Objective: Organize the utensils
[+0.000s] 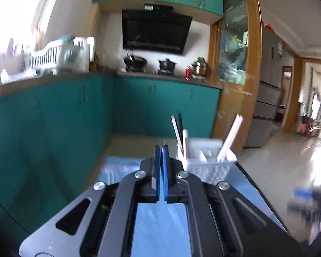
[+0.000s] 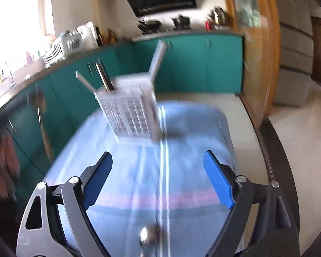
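A white slotted utensil caddy (image 1: 205, 160) stands on a blue cloth (image 1: 158, 224), with white and dark utensil handles sticking out of it. In the right wrist view the caddy (image 2: 130, 111) is ahead, at the cloth's (image 2: 122, 192) far end. My left gripper (image 1: 162, 150) is shut, blue pads together, with a thin sliver just visible between the tips; the caddy is just right of it. My right gripper (image 2: 158, 160) is open above the cloth. A long pale utensil (image 2: 163, 171), blurred, lies on the cloth between its fingers, with a shiny metal piece (image 2: 147, 235) near the camera.
Teal kitchen cabinets (image 1: 75, 117) and a counter with a white dish rack (image 1: 51, 55), stove pots and a range hood (image 1: 156, 32) lie beyond the table. A wooden door frame (image 1: 252, 64) and a fridge stand to the right. The table's dark edge (image 2: 278, 150) runs along the right.
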Motion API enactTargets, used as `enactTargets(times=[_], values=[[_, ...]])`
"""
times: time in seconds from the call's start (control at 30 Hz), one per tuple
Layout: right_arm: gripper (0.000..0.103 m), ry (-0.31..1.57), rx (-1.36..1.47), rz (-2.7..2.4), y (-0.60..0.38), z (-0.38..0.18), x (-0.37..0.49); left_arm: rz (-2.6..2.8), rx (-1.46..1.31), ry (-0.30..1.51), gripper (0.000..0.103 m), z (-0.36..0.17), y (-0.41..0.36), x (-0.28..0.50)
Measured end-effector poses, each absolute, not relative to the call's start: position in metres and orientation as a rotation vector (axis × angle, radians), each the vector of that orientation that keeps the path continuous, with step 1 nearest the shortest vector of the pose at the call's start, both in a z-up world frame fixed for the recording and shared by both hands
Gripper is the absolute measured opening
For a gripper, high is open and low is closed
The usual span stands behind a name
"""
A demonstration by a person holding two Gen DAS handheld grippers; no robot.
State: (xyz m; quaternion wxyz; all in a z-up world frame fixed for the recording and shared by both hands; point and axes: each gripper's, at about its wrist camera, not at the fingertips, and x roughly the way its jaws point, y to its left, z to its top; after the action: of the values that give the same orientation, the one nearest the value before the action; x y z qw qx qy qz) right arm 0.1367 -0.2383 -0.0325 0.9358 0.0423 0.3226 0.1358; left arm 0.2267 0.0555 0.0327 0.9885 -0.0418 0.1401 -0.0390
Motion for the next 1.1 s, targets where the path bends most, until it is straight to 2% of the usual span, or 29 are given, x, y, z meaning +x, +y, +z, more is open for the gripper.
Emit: enactTargets(times=[0.13,0.27,0.5,0.57,0.6,0.63,0.67,0.77,0.87,0.93,1.03,1.1], values=[[0.085,0.679,0.034,0.259,-0.24,-0.061,0.092,-0.002,-0.065,0.18,0.002,0.089,0.037,0.252],[0.085,0.671,0.052,0.259,-0.249,-0.068,0.077,0.07,0.007,0.139,0.002,0.115,0.004,0.3],[0.085,0.679,0.061,0.28,-0.262,-0.072,0.075,0.185,0.217,0.22,0.002,0.052,-0.053,0.372],[0.085,0.683,0.041,0.27,-0.262,-0.073,0.075,0.215,0.281,0.239,0.006,0.031,-0.063,0.378],[0.085,0.69,0.019,0.263,-0.26,-0.074,0.074,0.232,0.316,0.244,0.028,0.02,-0.067,0.378],[0.085,0.701,-0.008,0.263,-0.255,-0.077,0.073,0.244,0.336,0.24,0.066,0.012,-0.069,0.373],[0.085,0.706,-0.027,0.266,-0.251,-0.078,0.072,0.246,0.342,0.226,0.079,0.009,-0.07,0.367],[0.085,0.731,-0.125,0.274,-0.226,-0.089,0.067,0.231,0.326,0.171,0.085,0.01,-0.065,0.324],[0.085,0.75,-0.208,0.275,-0.199,-0.102,0.064,0.172,0.23,0.139,0.098,0.016,-0.047,0.27],[0.08,0.82,-0.162,0.298,-0.192,-0.114,0.073,0.122,0.162,0.156,0.099,0.015,-0.031,0.24],[0.065,0.9,-0.141,0.288,-0.188,-0.131,0.086,0.09,0.084,0.183,0.099,0.003,-0.005,0.201],[0.046,0.934,-0.129,0.302,-0.185,-0.141,0.092,0.066,0.009,0.219,0.099,-0.005,0.014,0.183]])
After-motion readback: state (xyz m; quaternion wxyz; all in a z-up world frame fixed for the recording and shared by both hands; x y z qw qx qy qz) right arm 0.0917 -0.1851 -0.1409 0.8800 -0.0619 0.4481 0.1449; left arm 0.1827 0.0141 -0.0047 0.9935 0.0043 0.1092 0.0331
